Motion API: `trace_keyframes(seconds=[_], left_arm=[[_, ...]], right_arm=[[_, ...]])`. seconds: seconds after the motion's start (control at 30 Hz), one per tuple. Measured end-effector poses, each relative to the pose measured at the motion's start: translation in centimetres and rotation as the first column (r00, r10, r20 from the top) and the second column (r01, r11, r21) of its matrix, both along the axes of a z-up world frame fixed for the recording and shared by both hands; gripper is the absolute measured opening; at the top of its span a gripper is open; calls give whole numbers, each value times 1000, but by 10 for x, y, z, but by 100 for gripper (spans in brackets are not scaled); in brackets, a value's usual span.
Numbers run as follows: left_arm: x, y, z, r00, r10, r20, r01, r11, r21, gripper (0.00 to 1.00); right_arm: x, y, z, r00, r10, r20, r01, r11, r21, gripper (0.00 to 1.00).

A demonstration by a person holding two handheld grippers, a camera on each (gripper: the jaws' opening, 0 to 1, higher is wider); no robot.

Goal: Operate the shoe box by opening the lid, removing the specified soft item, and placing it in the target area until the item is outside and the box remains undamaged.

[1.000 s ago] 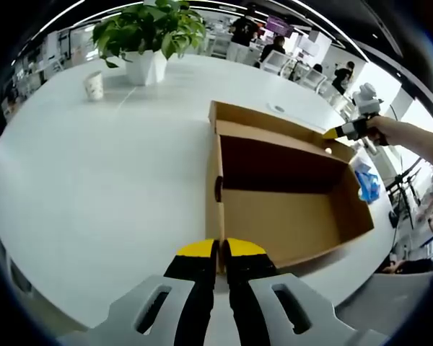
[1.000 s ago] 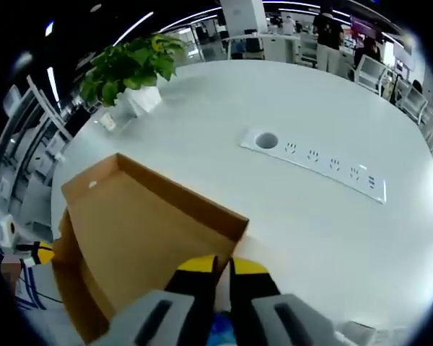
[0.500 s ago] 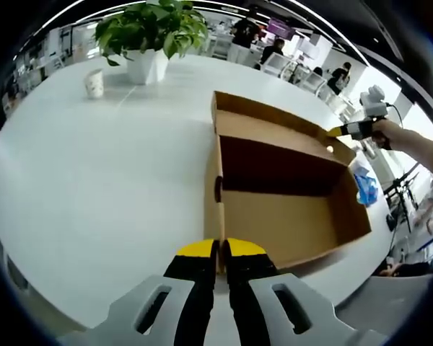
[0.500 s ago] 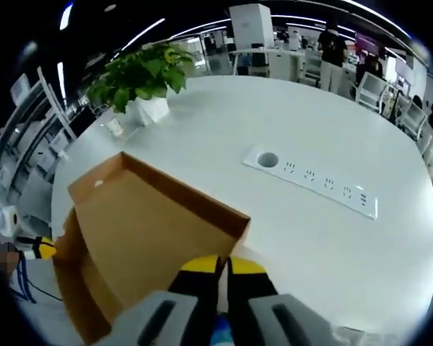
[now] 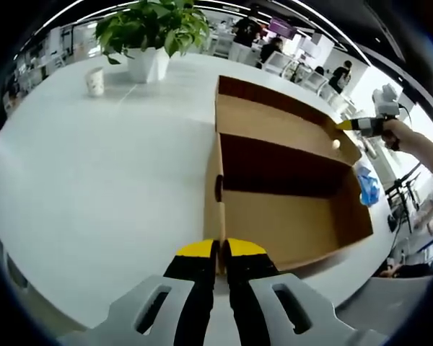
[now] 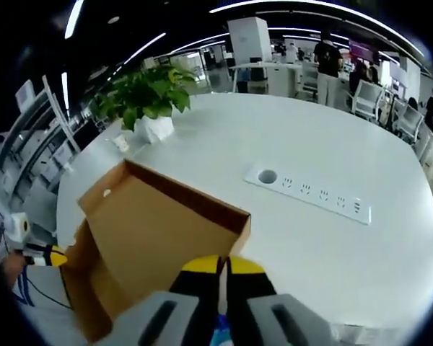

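The cardboard shoe box (image 5: 289,216) lies open on the white table, and its inside looks bare. Its lid (image 5: 274,119) stands raised at the far side and shows as a brown panel (image 6: 155,231) in the right gripper view. My left gripper (image 5: 220,249) is shut on the box's near wall, and it also appears as the left gripper (image 6: 43,254) at the left edge of the right gripper view. My right gripper (image 6: 221,265) is shut on the lid's edge; it is the right gripper (image 5: 350,125) held by a hand. A blue soft item (image 5: 366,186) lies outside the box, by its right wall.
A potted plant (image 5: 151,29) and a paper cup (image 5: 94,81) stand at the table's far left. A white power strip (image 6: 310,198) is set into the table beyond the lid. People and chairs are in the background. The table edge runs close to the box's right.
The lid has swung further up and back. My right gripper has risen with it. The left gripper and box body have stayed put.
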State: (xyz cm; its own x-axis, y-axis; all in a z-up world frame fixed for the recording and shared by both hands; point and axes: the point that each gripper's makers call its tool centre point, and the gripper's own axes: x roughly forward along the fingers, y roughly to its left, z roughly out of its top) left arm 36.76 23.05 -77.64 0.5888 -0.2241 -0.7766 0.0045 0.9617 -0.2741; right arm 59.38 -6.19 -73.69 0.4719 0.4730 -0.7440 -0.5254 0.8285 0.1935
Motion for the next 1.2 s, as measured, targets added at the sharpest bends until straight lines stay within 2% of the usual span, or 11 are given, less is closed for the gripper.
trace_keyframes(seconds=[0.23,0.47,1.2], left_arm=[[-1,0,1,1000,24,10,-23,999,-42,2],[0,0,1,1000,16,8,-15,999,-36,2],[2,1,0,1000,9,15,-9,999,-38,3]], right_arm=[[-6,1,18,999,2,37,-3,1000,27,0],[-14,1,32,998,0,69,-4,998,59,0],[-36,1,59,987,59,148,-70,995,74,0]])
